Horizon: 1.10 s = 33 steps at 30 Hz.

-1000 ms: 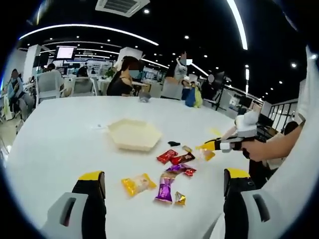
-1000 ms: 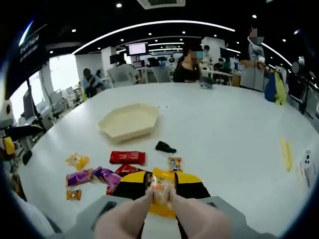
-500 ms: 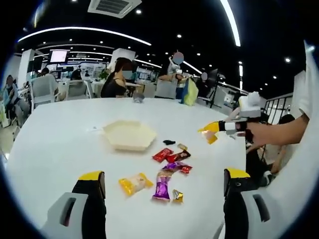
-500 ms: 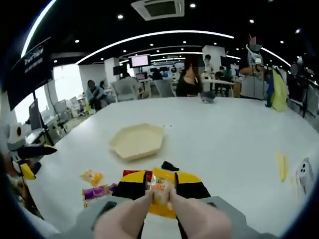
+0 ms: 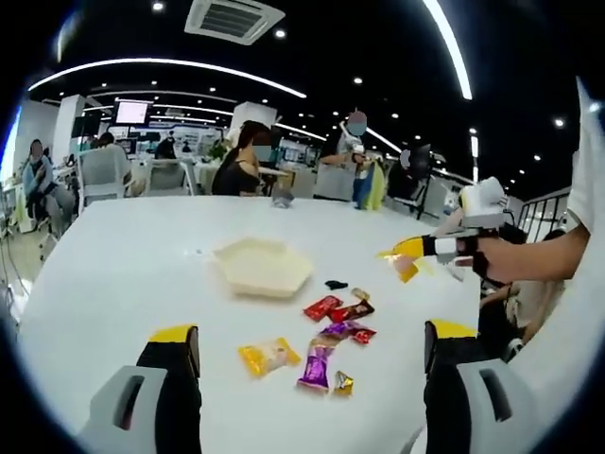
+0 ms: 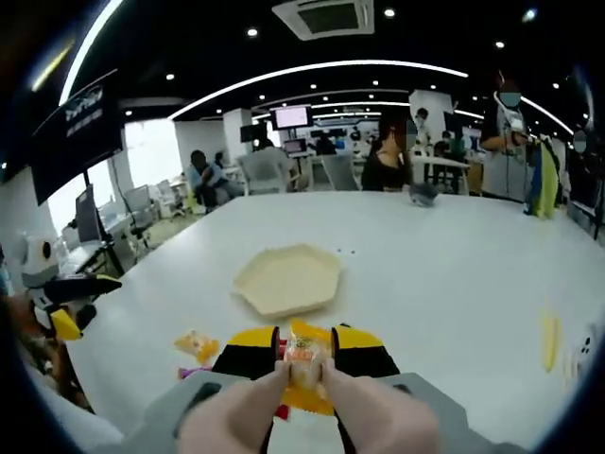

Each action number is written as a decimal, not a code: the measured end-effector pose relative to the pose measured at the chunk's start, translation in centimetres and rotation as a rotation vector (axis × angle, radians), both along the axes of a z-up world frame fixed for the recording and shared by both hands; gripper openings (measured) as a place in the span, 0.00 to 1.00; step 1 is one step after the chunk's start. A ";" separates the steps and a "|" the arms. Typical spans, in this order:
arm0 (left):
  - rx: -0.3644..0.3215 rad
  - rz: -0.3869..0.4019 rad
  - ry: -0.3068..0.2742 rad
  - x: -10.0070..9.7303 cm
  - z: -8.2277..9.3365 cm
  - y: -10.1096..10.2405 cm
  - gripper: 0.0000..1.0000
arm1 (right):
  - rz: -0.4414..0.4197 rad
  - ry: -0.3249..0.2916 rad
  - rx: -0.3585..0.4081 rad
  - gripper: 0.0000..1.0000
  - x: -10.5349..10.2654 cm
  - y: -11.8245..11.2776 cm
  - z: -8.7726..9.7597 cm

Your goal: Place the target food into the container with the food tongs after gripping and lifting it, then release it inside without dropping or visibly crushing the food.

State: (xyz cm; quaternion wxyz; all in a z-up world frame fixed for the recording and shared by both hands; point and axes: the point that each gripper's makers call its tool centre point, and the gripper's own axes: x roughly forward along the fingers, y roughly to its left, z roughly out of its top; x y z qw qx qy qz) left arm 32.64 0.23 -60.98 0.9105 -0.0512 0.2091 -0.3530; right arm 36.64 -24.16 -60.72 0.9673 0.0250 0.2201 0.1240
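My right gripper is shut on a yellow-orange wrapped snack, held in the air above the white table. Its pale fingers meet on the wrapper. The cream hexagonal container lies ahead, just beyond the snack, with nothing in it. In the left gripper view the right gripper hovers at the right with the snack hanging from it, right of the container. My left gripper stands wide open, low over the near table, with nothing between its jaws.
Loose sweets lie on the table: a yellow packet, a purple one, red ones, a small gold one. A yellow strip lies at the right. People sit at tables behind. A hand holds the right gripper.
The right gripper has risen off the table with the snack and come nearer the container. The left gripper stays open; its view has only shifted a little.
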 end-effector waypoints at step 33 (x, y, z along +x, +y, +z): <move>0.029 0.140 0.013 -1.0 2.0 -3.8 0.99 | 0.095 -0.014 0.122 0.21 1.6 -3.4 -0.3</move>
